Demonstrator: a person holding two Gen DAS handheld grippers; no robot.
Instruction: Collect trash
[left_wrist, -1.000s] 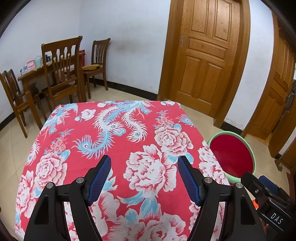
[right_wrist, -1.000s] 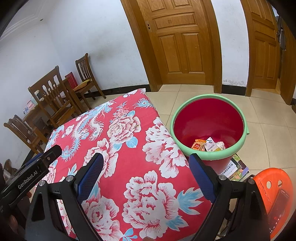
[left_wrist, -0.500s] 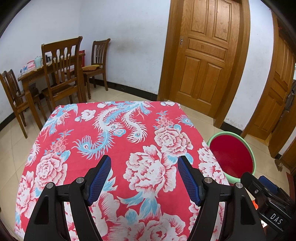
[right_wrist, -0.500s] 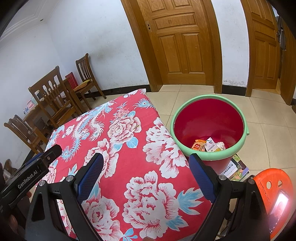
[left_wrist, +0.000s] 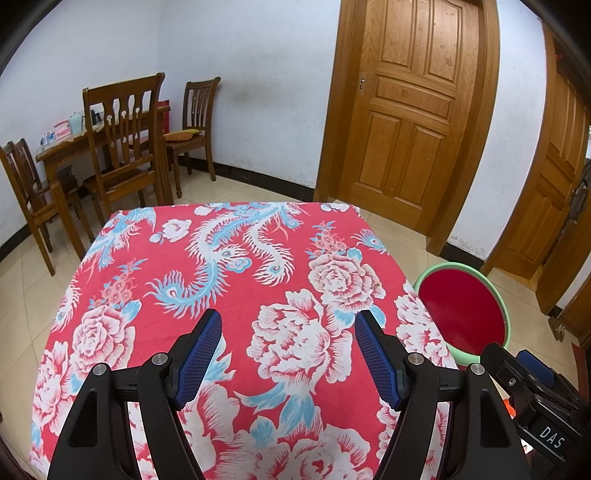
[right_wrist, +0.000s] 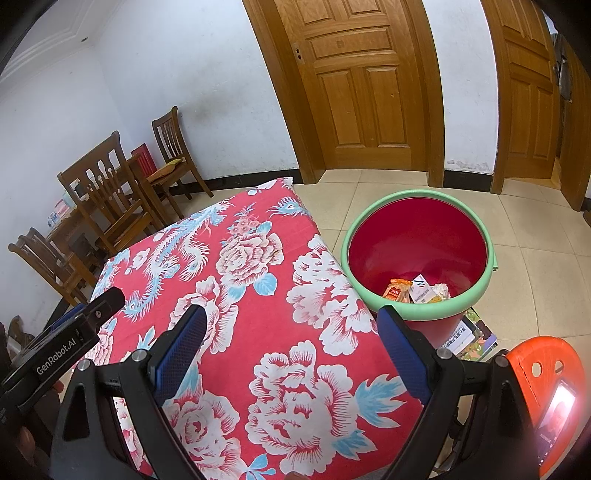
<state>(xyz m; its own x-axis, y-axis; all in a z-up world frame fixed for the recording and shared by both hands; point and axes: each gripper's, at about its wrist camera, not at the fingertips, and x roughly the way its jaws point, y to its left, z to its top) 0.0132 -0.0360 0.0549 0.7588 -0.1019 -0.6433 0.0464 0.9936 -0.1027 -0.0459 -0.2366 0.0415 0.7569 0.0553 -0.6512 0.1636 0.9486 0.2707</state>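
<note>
Both sets of jaws stand spread wide with nothing between them: your left gripper (left_wrist: 288, 356) hangs over the middle of the worktop (left_wrist: 236, 295), your right gripper (right_wrist: 291, 356) over its right-hand edge. That edge runs just beside the green-rimmed bucket (right_wrist: 417, 314), which sits on the floor tiles (right_wrist: 535, 266). Trash wrappers (right_wrist: 415, 290) lie at the bottom of the bucket. An orange stool (right_wrist: 546, 373) stands near your right gripper, and wooden chairs (left_wrist: 122, 147) stand well beyond the far edge.
</note>
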